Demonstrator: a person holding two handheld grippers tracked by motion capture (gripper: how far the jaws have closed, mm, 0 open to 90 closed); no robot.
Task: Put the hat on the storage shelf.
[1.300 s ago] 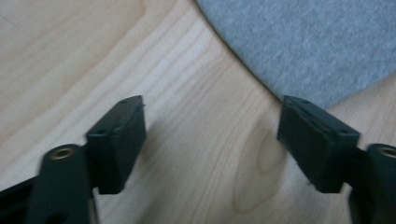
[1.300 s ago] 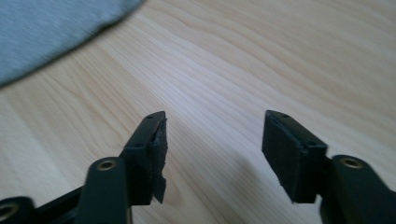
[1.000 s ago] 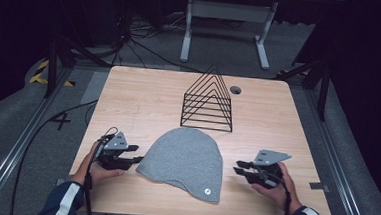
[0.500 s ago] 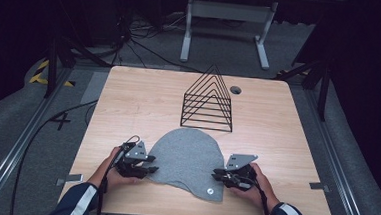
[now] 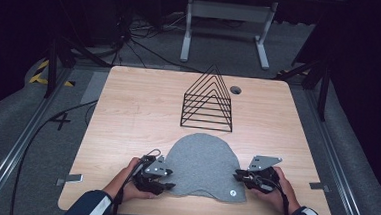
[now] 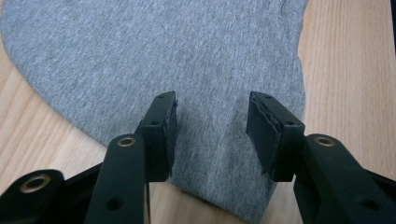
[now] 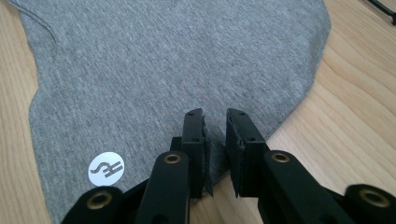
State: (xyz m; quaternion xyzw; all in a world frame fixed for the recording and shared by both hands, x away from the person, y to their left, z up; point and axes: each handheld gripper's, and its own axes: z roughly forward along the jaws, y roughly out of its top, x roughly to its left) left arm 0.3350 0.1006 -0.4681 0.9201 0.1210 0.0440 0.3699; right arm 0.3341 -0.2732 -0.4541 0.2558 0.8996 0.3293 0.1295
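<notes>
both hands come in from the near edge, low and flat. the left claw [image 5: 170,179] has its jaws partly apart and they just opened a bit. the right claw [image 5: 238,176] has its jaws nearly together.

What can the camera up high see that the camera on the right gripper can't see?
The high view alone shows the black wire rack standing beyond the hat, the person's hands, and the left hand-held gripper at the hat's other edge. The right gripper view alone shows, close up, the right hand-held gripper with its jaws nearly together, a bit of the hat's edge between them; whether they pinch it, I cannot tell. Both show the grey hat lying flat, its round white logo patch, and the wooden table.
</notes>
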